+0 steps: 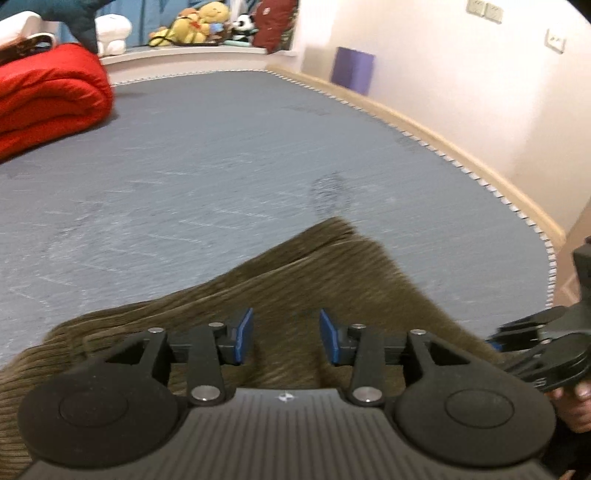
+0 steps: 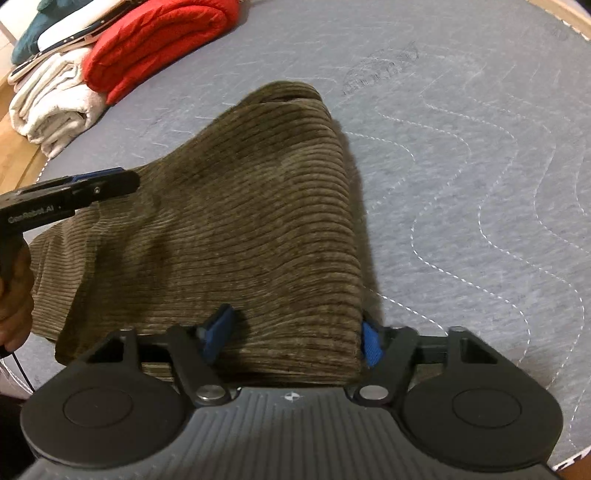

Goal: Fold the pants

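Note:
Olive-brown corduroy pants [image 2: 236,206] lie folded on the grey quilted mattress [image 2: 461,166]. They also show in the left wrist view [image 1: 295,295]. My left gripper [image 1: 286,334] is open just above the near part of the pants, its blue pads [image 1: 243,332] apart with cloth below them. My right gripper [image 2: 293,338] is open wide, its blue pads [image 2: 218,330] on either side of a thick near fold of the pants. The left gripper also shows in the right wrist view [image 2: 107,184], at the pants' left edge.
A folded red blanket [image 2: 155,40] and white towels [image 2: 55,107] lie at the mattress's far left. Plush toys [image 1: 207,22] sit on a ledge beyond the bed. A wooden bed frame [image 1: 443,136] and a white wall run along the right side.

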The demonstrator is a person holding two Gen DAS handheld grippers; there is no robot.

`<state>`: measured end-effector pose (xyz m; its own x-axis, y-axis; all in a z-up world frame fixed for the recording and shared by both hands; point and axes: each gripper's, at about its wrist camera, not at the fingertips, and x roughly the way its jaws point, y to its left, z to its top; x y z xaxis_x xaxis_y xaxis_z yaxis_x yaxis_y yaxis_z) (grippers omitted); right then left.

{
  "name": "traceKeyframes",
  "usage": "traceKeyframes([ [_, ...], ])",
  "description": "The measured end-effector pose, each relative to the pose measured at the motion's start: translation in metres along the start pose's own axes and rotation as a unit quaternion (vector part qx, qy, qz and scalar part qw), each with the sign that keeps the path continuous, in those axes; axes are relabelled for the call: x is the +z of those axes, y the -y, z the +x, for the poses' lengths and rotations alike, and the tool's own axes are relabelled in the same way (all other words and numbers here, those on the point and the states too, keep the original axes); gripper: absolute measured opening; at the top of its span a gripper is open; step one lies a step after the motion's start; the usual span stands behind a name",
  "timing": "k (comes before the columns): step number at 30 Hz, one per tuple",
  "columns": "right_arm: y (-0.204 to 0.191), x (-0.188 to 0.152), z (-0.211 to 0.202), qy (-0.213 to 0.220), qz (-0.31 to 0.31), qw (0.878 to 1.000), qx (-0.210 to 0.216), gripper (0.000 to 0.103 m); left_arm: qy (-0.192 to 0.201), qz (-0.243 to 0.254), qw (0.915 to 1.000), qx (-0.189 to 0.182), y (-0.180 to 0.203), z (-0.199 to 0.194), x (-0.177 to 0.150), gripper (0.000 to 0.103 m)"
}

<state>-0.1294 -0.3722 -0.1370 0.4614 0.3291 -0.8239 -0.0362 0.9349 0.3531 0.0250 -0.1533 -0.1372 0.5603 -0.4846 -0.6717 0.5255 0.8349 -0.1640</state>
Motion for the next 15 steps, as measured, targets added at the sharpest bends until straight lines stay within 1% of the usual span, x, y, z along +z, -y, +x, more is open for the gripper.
traceKeyframes([
  [1,-0.005,-0.001,-0.004,0.011,-0.011,1.000,-0.004,0.045,0.003,-0.005,0.9999,-0.010,0.002,-0.002,0.002,0.053],
  [2,-0.011,-0.002,-0.009,0.023,-0.020,1.000,-0.008,0.037,0.008,-0.012,0.9997,-0.018,0.003,-0.006,0.004,0.061],
  [4,-0.031,-0.006,-0.022,0.051,-0.062,0.997,-0.018,0.032,0.023,-0.030,0.9989,-0.029,0.002,-0.015,0.009,0.070],
  [5,-0.046,-0.009,-0.029,0.072,-0.098,0.992,-0.024,0.031,0.029,-0.039,0.9982,-0.037,0.001,-0.020,0.012,0.073],
  [6,-0.063,-0.013,-0.036,0.091,-0.135,0.986,-0.027,0.031,0.033,-0.046,0.9974,-0.044,0.000,-0.025,0.015,0.074],
  [9,-0.110,-0.029,-0.053,0.140,-0.237,0.961,-0.022,0.030,0.035,-0.076,0.9933,-0.080,-0.006,-0.037,0.024,0.079],
  [11,-0.137,-0.041,-0.058,0.160,-0.289,0.944,-0.016,0.030,0.025,-0.093,0.9890,-0.112,-0.010,-0.043,0.028,0.084],
  [13,-0.162,-0.053,-0.056,0.170,-0.339,0.925,-0.016,0.030,0.011,-0.092,0.9865,-0.135,-0.012,-0.046,0.031,0.085],
  [14,-0.171,-0.058,-0.054,0.172,-0.356,0.919,-0.014,0.030,0.006,-0.085,0.9870,-0.136,-0.011,-0.048,0.031,0.085],
  [15,-0.180,-0.062,-0.052,0.172,-0.369,0.913,-0.012,0.030,0.000,-0.074,0.9892,-0.127,-0.010,-0.049,0.030,0.085],
])
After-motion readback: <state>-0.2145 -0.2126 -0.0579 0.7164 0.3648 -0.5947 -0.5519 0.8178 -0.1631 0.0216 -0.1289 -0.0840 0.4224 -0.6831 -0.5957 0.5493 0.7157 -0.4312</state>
